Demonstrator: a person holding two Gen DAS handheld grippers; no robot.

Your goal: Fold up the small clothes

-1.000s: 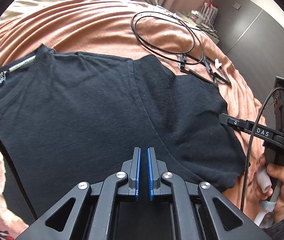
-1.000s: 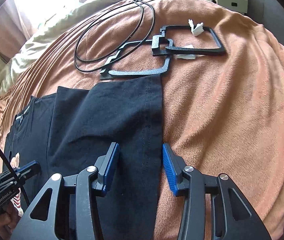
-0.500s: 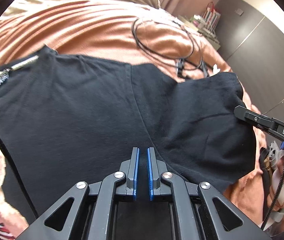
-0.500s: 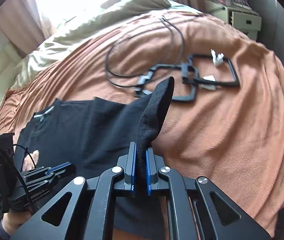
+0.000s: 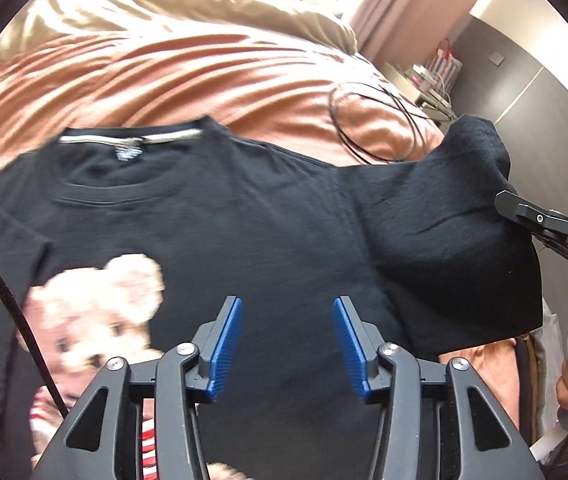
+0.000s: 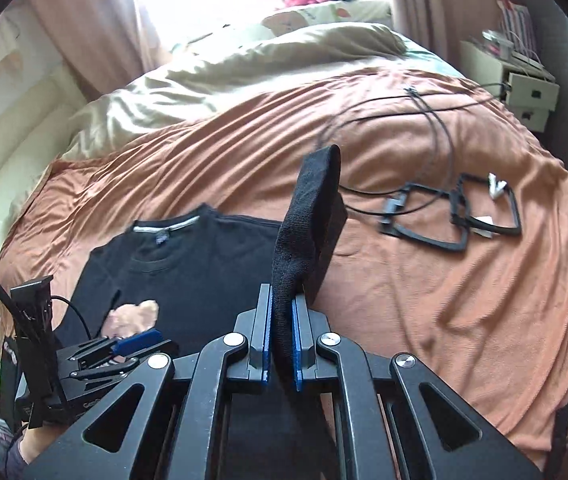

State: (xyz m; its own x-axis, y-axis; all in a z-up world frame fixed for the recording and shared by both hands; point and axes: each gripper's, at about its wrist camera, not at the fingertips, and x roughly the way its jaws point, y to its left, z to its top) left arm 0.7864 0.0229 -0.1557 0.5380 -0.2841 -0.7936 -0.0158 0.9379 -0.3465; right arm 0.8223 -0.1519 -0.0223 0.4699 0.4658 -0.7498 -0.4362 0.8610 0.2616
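A small black T-shirt (image 5: pixel 244 216) with a teddy-bear print (image 5: pixel 96 312) lies front up on the orange blanket (image 5: pixel 188 80), collar far. My left gripper (image 5: pixel 287 344) is open and empty, above the shirt's chest. My right gripper (image 6: pixel 282 340) is shut on the shirt's right sleeve (image 6: pixel 311 224) and holds it lifted off the bed; the sleeve stands up between the blue pads. In the left wrist view the raised sleeve (image 5: pixel 443 232) hangs from the right gripper's fingers (image 5: pixel 539 220) at the right edge.
Black cable loops (image 6: pixel 423 128) and black flat frames (image 6: pixel 455 216) with white clips lie on the blanket right of the shirt. A beige duvet (image 6: pixel 244 64) is bunched at the far end. A white bedside unit (image 6: pixel 523 88) stands at far right.
My right gripper shut on the sleeve and lifted it up and inward. My left gripper opened, let go of the shirt and pulled back, so the bear print now shows.
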